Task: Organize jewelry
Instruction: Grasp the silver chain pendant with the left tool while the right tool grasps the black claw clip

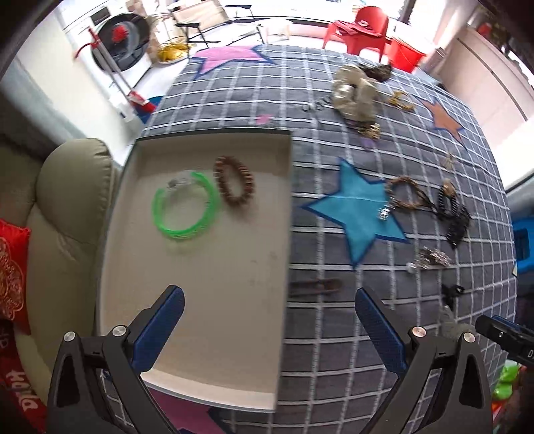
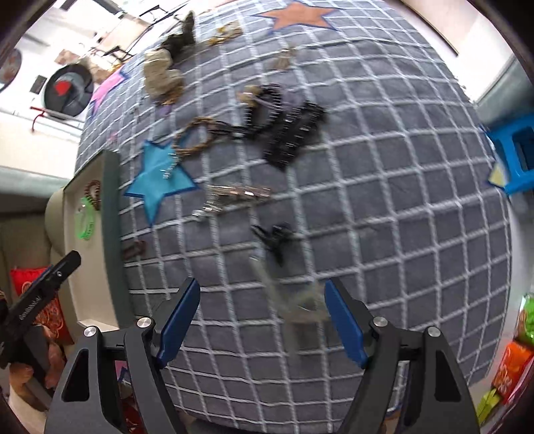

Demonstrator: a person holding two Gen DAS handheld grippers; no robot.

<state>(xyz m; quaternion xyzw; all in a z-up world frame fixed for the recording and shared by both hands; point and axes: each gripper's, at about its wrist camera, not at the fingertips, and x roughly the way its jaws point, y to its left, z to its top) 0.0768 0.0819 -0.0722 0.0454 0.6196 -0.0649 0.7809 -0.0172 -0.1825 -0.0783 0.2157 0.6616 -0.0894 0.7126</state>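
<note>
1. A grey rug with a white grid and coloured stars point(image 1: 383, 334) covers the work surface; a beige sofa arm point(image 1: 66, 200) sits at the left, and a washing machine point(image 1: 116, 36) and red chair point(image 1: 360, 30) stand far off.
2. Nearest, the left gripper point(image 1: 267, 323) hangs over the near right edge of the tray, its blue-padded fingers spread wide with nothing between them.
3. The right gripper point(image 2: 262, 320) is likewise spread wide over the rug; a blurred pale object point(image 2: 293, 300) lies between its fingers, and contact cannot be told.
4. The shallow cream tray point(image 1: 207, 317) lies on the rug's left side.
5. Just beside the tray's right wall lies a brown hair clip point(image 1: 315, 286); a small black clip point(image 2: 273, 237) lies further right.
6. In the tray's far half rest a green bangle point(image 1: 183, 207) and, just right of it, a brown bead bracelet point(image 1: 235, 182).
7. On the blue star point(image 1: 357, 213) and beyond lie a braided cord bracelet point(image 1: 405, 193), a black beaded piece point(image 1: 450, 210) and silver chain pieces point(image 1: 430, 258).
8. Farthest lies a crumpled gold cloth point(image 1: 355, 90).
</note>
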